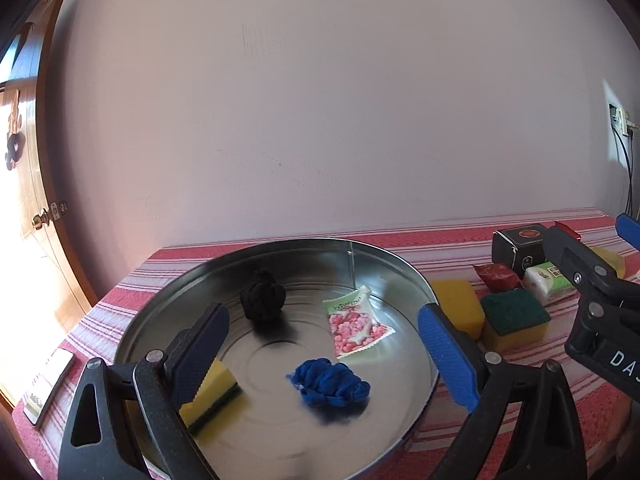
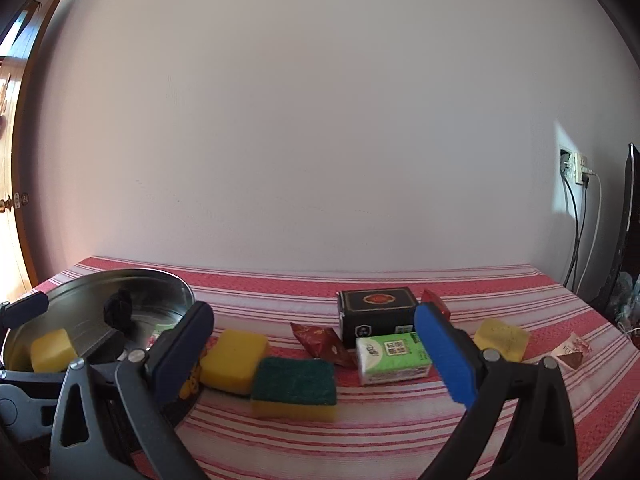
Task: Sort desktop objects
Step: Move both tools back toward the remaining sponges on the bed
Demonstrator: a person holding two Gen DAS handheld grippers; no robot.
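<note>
L cam low over tray [image 1: 372, 252], R cam near table [image 2: 360, 432]; both share sponges, wall.

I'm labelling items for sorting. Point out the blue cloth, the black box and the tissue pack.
blue cloth [image 1: 329, 385], left wrist view, middle of the bundle.
black box [image 2: 376, 312], right wrist view, front face.
tissue pack [image 2: 394, 356], right wrist view, green front.

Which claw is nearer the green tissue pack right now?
Right. The right claw is open, with the tissue pack just ahead between its fingers. The left claw is open over the metal pan, off to the pack's left.
</note>
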